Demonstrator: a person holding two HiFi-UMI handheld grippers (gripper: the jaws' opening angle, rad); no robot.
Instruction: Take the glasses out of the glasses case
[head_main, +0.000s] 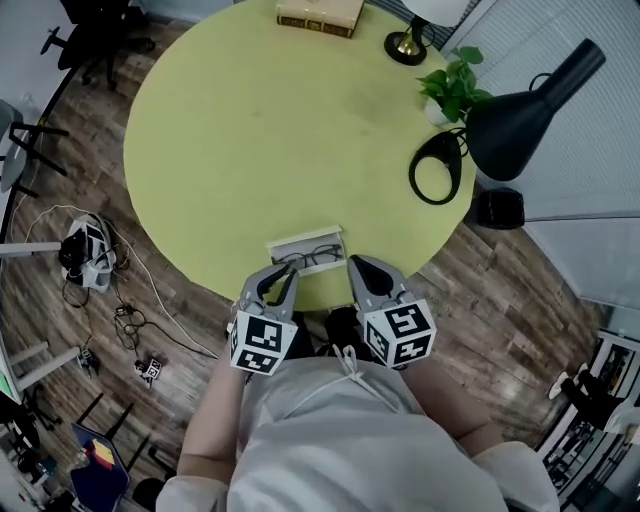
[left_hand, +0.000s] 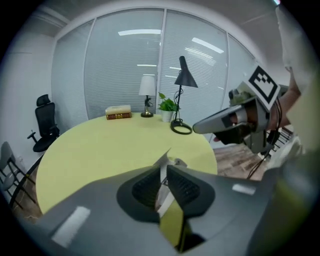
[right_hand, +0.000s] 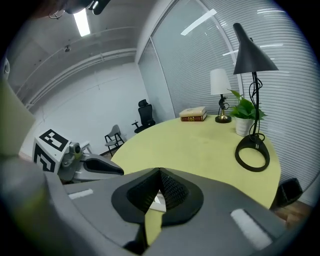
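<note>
An open pale glasses case (head_main: 296, 241) lies at the near edge of the round yellow-green table (head_main: 260, 130), with black-framed glasses (head_main: 312, 257) inside it. My left gripper (head_main: 291, 268) hovers at the case's front edge, jaws together and holding nothing. My right gripper (head_main: 354, 262) sits just right of the case, also shut and empty. In the left gripper view, the left gripper (left_hand: 163, 167) points at the case (left_hand: 175, 161), seen just past its tips, with the right gripper (left_hand: 200, 125) to the right. Through the right gripper (right_hand: 160, 172), a sliver of the case (right_hand: 159, 201) shows.
A black desk lamp (head_main: 520, 120) with a ring base (head_main: 437, 168) stands at the table's right edge, beside a small potted plant (head_main: 452, 85). A table lamp's base (head_main: 408, 45) and a book (head_main: 320, 15) are at the far side. Cables (head_main: 120, 300) lie on the floor at left.
</note>
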